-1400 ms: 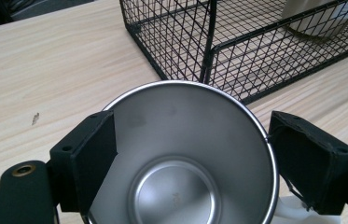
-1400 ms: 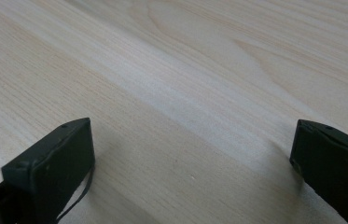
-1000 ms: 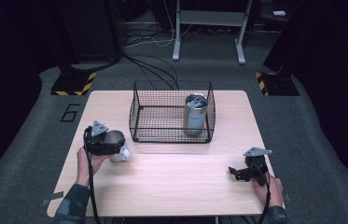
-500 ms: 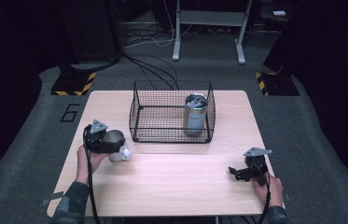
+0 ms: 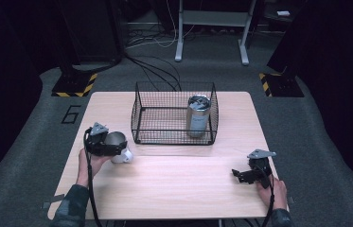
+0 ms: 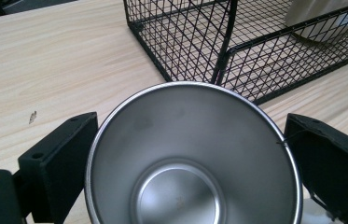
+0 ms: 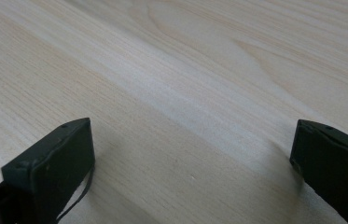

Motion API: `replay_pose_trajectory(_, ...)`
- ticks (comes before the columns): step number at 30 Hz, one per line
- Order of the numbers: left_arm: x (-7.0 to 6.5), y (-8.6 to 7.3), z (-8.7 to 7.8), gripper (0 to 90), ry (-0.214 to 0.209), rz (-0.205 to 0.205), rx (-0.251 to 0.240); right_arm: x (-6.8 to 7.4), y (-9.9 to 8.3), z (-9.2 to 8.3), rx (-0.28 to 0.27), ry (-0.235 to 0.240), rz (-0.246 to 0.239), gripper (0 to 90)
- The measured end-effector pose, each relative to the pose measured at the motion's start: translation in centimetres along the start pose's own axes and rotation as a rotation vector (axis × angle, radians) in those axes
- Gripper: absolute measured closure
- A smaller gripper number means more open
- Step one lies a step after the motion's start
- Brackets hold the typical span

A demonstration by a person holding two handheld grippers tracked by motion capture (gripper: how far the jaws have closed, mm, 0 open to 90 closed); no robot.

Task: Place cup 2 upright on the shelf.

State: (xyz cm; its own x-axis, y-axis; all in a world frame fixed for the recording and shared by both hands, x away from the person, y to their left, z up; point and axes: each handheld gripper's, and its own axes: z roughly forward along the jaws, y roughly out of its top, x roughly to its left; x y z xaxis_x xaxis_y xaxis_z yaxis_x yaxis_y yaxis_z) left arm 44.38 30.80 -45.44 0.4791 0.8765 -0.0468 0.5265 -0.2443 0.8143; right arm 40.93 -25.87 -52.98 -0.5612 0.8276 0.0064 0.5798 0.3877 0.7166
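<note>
Cup grip: steel cup sits mouth-up between the left gripper jaws; the left jaw hugs the wall, the right jaw stands just off the rim, and the jaws have just been closing in again with the cup between them. I can't call it a firm clamp yet.
Cup place: on the table at its left side, just beside the near-left corner of the wire basket, in the high view resting against something white.
Left hand: wrapped on the gripper body, low over the wood, aimed toward the basket.
Doing it well: squeeze until both pads bite squarely below the rim, keep the mouth level, then lift high enough to clear the basket's top wire before carrying across.
Watch out: thin round wall, slick metal; an off-centre pinch could let it spin or slip.
Basket: one tall metal tumbler already stands in its right half, so the left half is the free landing spot.
Right gripper: jaws spread wide over bare wood, holding nothing, parked at the table's near-right, well apart from the action.
</note>
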Motion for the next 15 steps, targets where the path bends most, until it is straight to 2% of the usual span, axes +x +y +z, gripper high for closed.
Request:
replay_pose_trajectory(7,0.2,0.0,-0.1,6.5,0.001,0.006,-0.012,0.0,0.0,0.0,0.000,0.000,0.000,0.0)
replay_pose_trajectory(15,0.1,0.3,-1.0,6.5,-0.008,0.013,-0.021,0.0,0.0,0.0,0.000,0.000,0.000,0.0)
